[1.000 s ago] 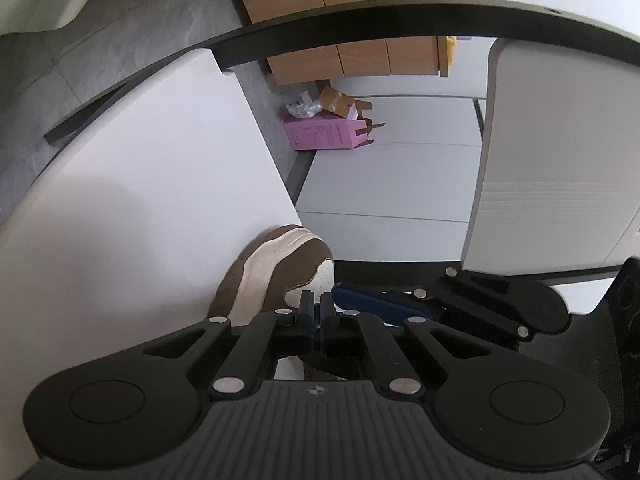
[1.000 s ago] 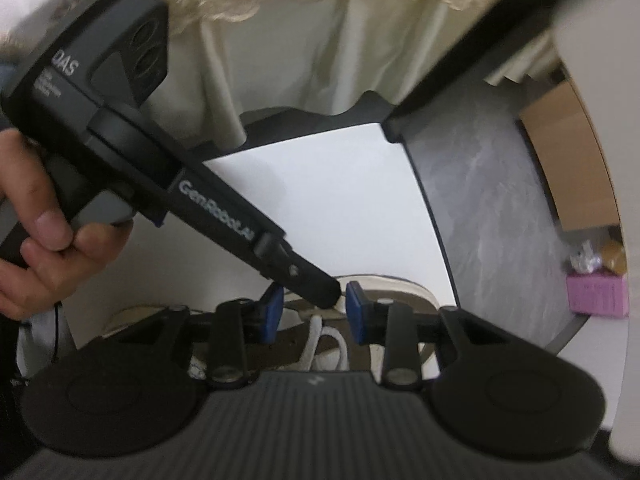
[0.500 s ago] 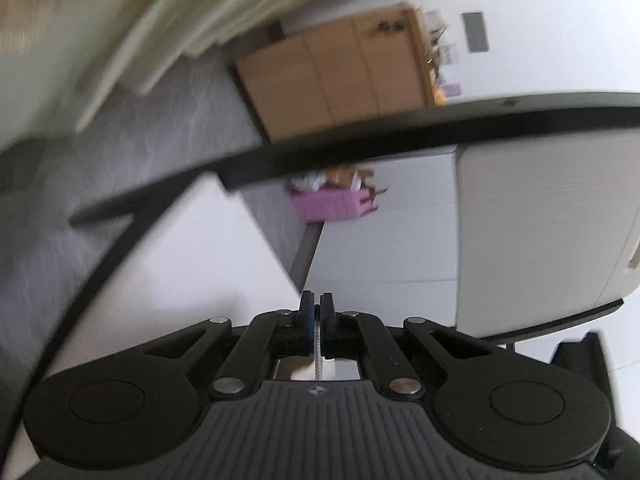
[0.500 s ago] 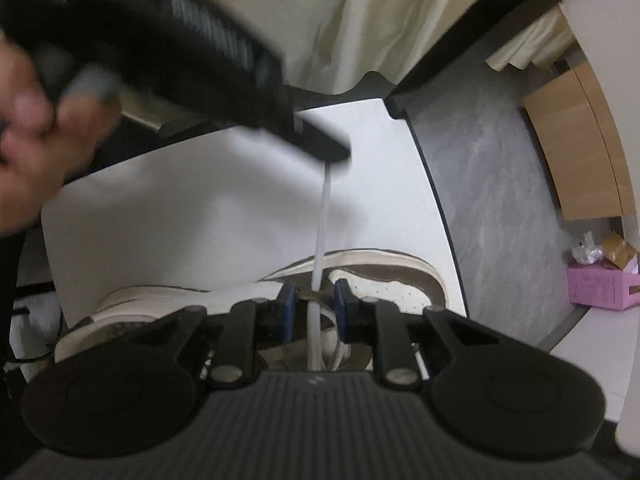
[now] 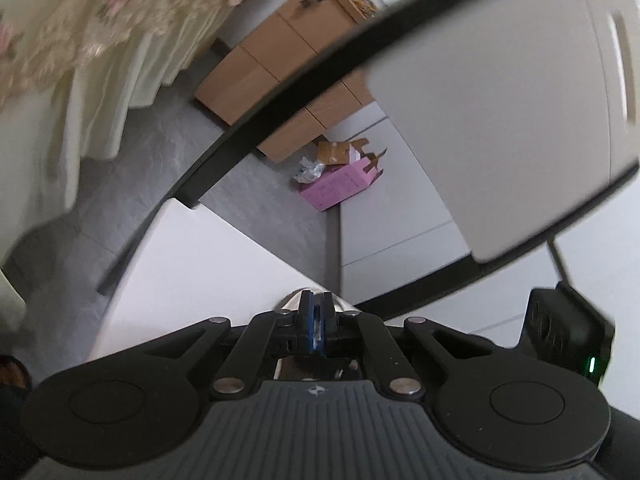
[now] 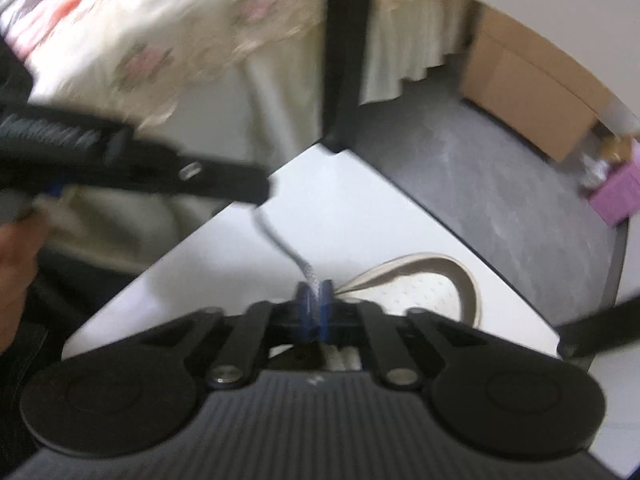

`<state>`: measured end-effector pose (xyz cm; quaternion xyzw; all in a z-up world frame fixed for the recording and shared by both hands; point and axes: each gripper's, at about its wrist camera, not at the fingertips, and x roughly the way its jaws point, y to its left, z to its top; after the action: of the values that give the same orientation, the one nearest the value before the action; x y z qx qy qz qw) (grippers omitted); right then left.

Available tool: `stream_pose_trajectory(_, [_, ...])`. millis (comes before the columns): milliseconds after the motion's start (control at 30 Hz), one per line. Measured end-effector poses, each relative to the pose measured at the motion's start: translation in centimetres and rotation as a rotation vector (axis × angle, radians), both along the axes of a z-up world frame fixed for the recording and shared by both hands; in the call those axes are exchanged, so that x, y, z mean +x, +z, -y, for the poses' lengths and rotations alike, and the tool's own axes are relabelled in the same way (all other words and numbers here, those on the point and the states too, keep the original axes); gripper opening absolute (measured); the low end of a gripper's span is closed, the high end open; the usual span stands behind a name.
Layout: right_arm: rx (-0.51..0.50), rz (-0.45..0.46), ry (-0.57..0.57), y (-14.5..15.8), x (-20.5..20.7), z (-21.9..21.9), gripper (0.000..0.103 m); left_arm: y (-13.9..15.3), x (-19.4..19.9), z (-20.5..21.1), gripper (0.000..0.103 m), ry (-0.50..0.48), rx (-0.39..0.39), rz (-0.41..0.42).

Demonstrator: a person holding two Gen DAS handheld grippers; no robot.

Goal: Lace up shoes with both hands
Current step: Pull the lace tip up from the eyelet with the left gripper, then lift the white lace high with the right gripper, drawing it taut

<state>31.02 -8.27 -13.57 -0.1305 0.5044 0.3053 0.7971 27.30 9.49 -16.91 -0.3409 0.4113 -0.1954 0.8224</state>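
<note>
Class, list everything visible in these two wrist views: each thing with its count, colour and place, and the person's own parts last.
shoe: one, white with cream sole, on the table
lace: one, white, strung between both grippers
table: one, white, under the shoe
pink box: one, on the grey floor
wooden cabinet: one, brown, by the wall
floral cloth: one, cream, behind the table
left gripper: black, shut on the lace
right gripper: black, shut on the lace
hand: one, left edge, blurred

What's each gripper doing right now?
Left gripper: shut on the lace.
Right gripper: just closed on the same lace, above the shoe.
</note>
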Motion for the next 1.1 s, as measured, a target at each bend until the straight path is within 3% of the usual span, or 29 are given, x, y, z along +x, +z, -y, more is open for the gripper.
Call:
stream_pose_trajectory(100, [0.149, -0.021, -0.147, -0.4, 0.0, 2.3, 0.003, 1.6, -1.5, 1.3, 0.005, -0.021, 0.11, 0.076])
stream_pose_trajectory(167, [0.248, -0.05, -0.237, -0.9, -0.2, 3.5, 0.003, 2.2, -2.6, 1.8, 0.023, -0.058, 0.139, 0.115])
stream_pose_trajectory(200, [0.287, -0.061, -0.264, -1.2, -0.3, 3.9, 0.003, 2.4, -3.2, 2.0, 0.043, -0.073, 0.146, 0.139])
stream_pose_trajectory(233, [0.326, -0.072, -0.291, -1.4, -0.4, 4.3, 0.003, 2.8, -4.3, 2.4, 0.048, -0.096, 0.167, 0.175])
stream_pose_trajectory(433, [0.496, -0.164, -0.411, -2.0, -0.2, 6.8, 0.004, 2.4, -8.3, 6.8, 0.046, -0.256, 0.405, 0.257])
stream_pose_trajectory(667, [0.513, -0.107, -0.409, -2.0, -1.3, 7.1, 0.003, -0.9, -8.1, 10.8, 0.038, -0.299, 0.604, 0.259])
stream_pose_trajectory(933, [0.531, 0.019, -0.378, 0.8, -2.9, 6.9, 0.003, -1.1, -8.0, 11.6, 0.037, -0.337, 0.643, 0.279])
stream_pose_trajectory(1100, [0.596, 0.118, -0.382, 4.8, -3.4, 7.6, 0.002, -1.1, -8.0, 11.9, 0.037, -0.346, 0.651, 0.286])
